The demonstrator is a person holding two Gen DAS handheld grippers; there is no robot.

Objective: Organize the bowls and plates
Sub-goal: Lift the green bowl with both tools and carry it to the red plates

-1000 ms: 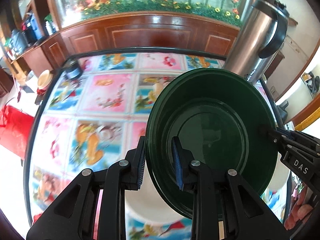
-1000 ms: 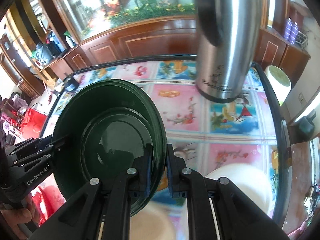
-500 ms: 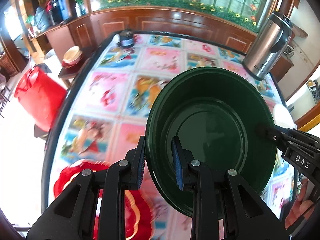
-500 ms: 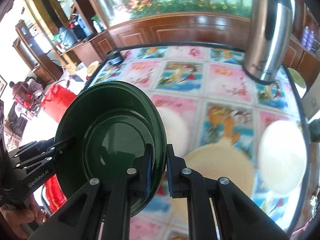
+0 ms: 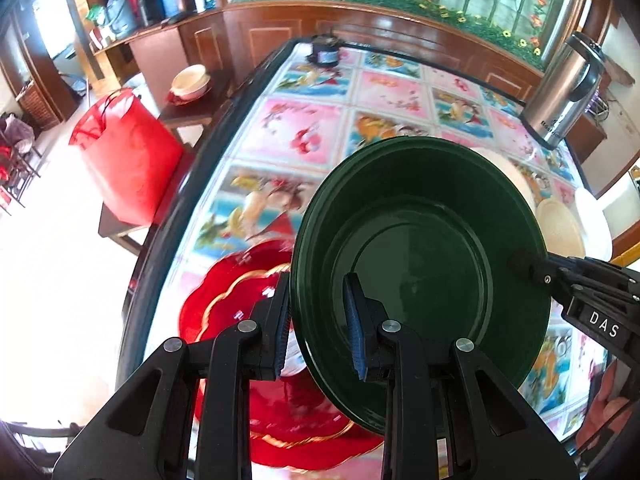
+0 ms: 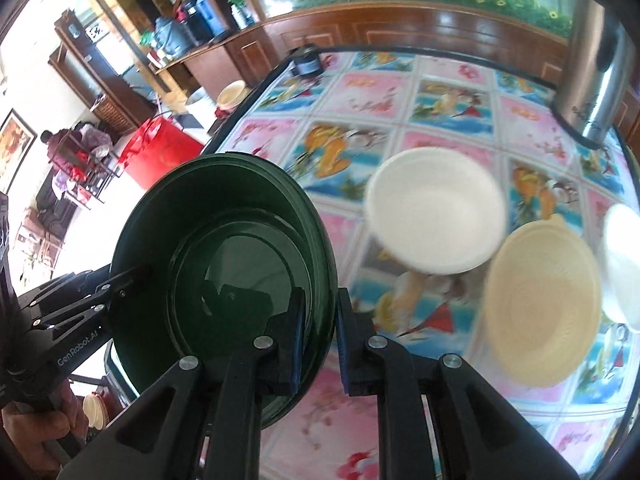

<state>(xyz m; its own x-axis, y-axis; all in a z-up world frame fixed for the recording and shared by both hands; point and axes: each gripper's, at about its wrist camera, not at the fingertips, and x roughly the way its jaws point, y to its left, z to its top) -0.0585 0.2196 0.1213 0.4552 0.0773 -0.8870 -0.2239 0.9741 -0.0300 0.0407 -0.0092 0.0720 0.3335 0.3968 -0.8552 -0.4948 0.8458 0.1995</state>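
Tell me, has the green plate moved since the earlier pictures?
Yes. The green plate, held by both grippers, moved away from the steel flask, toward the red plate.

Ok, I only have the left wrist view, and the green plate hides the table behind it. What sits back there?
Observer: In the right wrist view a white bowl stands upright on the table, to the right of the green plate.
Operator: Anything in it?
Observer: No, its inside is bare.
Operator: And the beige one I glimpse beside it?
Observer: The beige bowl is upright and empty too.
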